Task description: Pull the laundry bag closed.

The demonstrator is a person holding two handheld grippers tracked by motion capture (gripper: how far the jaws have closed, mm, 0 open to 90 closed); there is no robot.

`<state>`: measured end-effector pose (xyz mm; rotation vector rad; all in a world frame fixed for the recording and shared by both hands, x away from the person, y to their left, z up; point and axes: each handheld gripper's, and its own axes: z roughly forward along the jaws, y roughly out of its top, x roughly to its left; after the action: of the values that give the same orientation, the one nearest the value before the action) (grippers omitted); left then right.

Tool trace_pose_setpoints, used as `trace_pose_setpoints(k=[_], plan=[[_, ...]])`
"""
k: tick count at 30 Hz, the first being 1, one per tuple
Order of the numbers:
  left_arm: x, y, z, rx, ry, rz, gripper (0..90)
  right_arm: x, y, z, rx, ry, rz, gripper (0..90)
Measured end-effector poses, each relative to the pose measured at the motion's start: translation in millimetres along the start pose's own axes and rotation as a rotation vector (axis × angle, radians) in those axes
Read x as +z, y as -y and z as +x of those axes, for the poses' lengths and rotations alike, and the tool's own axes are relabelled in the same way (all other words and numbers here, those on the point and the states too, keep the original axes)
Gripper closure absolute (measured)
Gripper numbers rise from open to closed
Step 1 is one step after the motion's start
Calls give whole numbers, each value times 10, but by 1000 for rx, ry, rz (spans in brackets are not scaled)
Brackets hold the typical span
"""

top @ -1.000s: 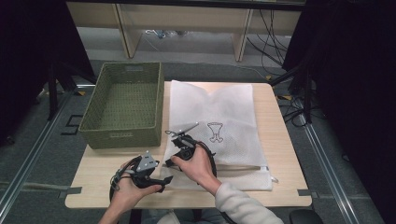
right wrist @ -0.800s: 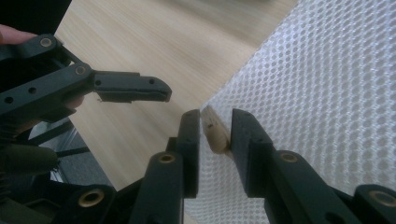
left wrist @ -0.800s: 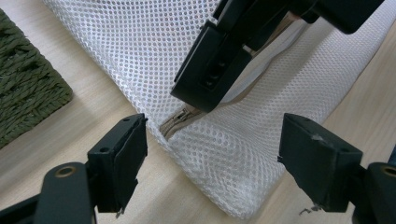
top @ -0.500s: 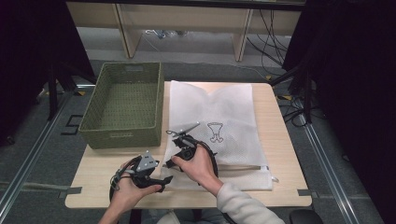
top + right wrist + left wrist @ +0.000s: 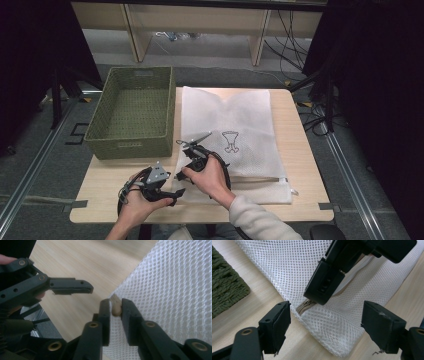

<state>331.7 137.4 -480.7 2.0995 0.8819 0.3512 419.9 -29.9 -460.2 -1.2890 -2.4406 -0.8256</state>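
A white mesh bag (image 5: 240, 125) lies flat on the wooden table, printed with a small dark figure. At its near left corner a tan cord (image 5: 304, 307) sticks out of the edge. My right gripper (image 5: 181, 174) reaches down onto that corner. Its jaws have just been closing and now pinch the cord (image 5: 115, 310) between their tips (image 5: 115, 302). My left gripper (image 5: 327, 315) stands open just before the same corner, jaws wide to either side of the right gripper (image 5: 322, 287), touching nothing. One of its fingers (image 5: 70, 287) hovers over bare wood.
A green woven basket (image 5: 131, 107) stands left of the bag, close to its edge, with nothing inside. Bare tabletop (image 5: 105, 195) runs along the near left. Dark curtains and cables surround the table.
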Motion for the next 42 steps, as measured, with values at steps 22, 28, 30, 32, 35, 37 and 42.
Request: trace_pose_setpoints(k=[22,28,30,32,35,37,42], plan=[[59,17,61,-20,-8,29,326,-156,-11,103,-44,-21,5,871],[104,31,61,-51,-21,35,370,-178,1,106,-67,-23,-7,871],[111,31,72,-49,-20,46,369,-185,14,123,-53,-19,-7,871],[128,37,81,-64,-10,49,364,-188,11,124,-56,-12,-4,871],[129,37,81,-90,8,35,345,-193,6,129,-73,-19,-5,871],[142,42,105,-97,11,42,338,-202,6,140,-85,-20,-13,871],[199,45,145,-137,37,50,346,-232,14,168,-96,-20,-16,871]])
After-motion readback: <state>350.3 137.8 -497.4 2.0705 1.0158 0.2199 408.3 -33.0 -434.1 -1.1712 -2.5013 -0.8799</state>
